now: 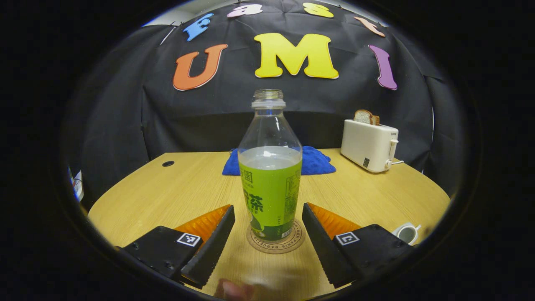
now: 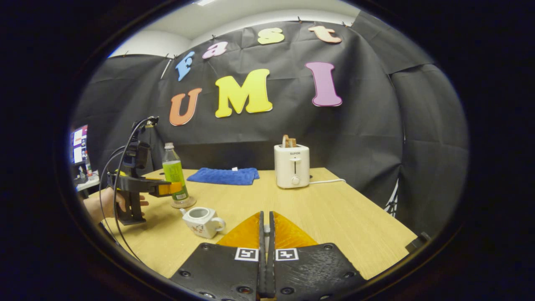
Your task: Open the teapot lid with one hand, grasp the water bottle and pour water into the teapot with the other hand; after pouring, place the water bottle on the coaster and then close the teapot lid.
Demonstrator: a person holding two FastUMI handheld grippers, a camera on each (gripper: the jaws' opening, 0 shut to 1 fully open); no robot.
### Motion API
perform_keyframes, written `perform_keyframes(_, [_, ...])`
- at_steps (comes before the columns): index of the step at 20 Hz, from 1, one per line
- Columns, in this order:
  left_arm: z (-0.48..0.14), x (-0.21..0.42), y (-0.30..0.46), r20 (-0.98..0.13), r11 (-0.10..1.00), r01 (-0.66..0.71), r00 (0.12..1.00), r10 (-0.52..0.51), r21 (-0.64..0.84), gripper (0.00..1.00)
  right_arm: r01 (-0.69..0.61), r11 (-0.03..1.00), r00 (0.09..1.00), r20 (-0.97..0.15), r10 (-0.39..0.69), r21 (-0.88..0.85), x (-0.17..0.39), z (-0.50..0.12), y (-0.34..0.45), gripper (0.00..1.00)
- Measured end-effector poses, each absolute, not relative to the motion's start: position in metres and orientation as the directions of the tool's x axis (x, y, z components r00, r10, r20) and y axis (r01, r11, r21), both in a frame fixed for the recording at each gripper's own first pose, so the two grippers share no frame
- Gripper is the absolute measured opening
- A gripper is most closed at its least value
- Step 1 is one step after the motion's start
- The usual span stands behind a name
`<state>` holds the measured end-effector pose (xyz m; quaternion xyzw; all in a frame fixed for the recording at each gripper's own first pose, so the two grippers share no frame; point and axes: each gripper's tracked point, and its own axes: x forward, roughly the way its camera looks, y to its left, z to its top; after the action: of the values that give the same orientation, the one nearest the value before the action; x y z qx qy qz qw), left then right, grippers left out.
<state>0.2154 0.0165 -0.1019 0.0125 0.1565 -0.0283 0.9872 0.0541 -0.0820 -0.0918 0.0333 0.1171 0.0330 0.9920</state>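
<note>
Standing upright on the coaster (image 1: 276,242), the water bottle (image 1: 270,184) sits straight ahead of the left gripper (image 1: 268,228), in the gap between its two fingers, which are spread wide with clear space on either side of the bottle. Neither finger touches it. The bottle has no cap and is partly filled with clear liquid. Beyond it lies a blue cloth (image 1: 311,161), and farther off to the right of these tongs stands a toaster (image 1: 369,144) with bread in its slot. The teapot (image 1: 407,232) appears low at the right edge, beside the right finger, its top open.

From the right gripper view, the right gripper (image 2: 266,221) has its fingers pressed together; something small seems to sit between them, but I cannot tell what. Ahead and to its left sits the teapot (image 2: 202,221) on the table (image 2: 334,209), with no lid on it. Farther left, a hand (image 2: 110,202) holds the left gripper (image 2: 169,188) beside the bottle (image 2: 175,177) on its coaster (image 2: 183,204). The toaster (image 2: 292,166) stands ahead, the blue cloth (image 2: 223,175) to its left.
</note>
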Motion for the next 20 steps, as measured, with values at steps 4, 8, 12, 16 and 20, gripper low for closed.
perform_keyframes(4, [-0.097,0.191,0.03,-0.291,0.998,0.048,0.956,-0.035,0.037,1.0,-0.1,0.993,0.972,-0.208,0.11,0.056,0.059,-0.08,-0.062,0.0])
perform_keyframes(8, [-0.08,0.151,0.045,-0.263,1.0,0.016,0.965,-0.012,0.015,1.0,-0.169,0.985,0.967,-0.186,0.174,0.043,0.073,-0.068,-0.032,0.0])
perform_keyframes(12, [-0.039,0.104,0.049,-0.153,1.0,0.008,0.988,-0.006,0.011,1.0,-0.246,0.969,0.952,-0.181,0.246,0.022,0.089,-0.064,0.005,0.0])
perform_keyframes(16, [-0.014,0.068,0.06,-0.064,0.998,-0.039,0.997,0.042,0.049,1.0,-0.305,0.952,0.934,-0.192,0.302,0.014,0.105,-0.069,0.036,0.0])
perform_keyframes(20, [-0.01,0.045,0.074,-0.04,0.995,-0.085,0.995,0.087,0.047,1.0,-0.343,0.939,0.915,-0.217,0.339,0.022,0.12,-0.081,0.057,0.0])
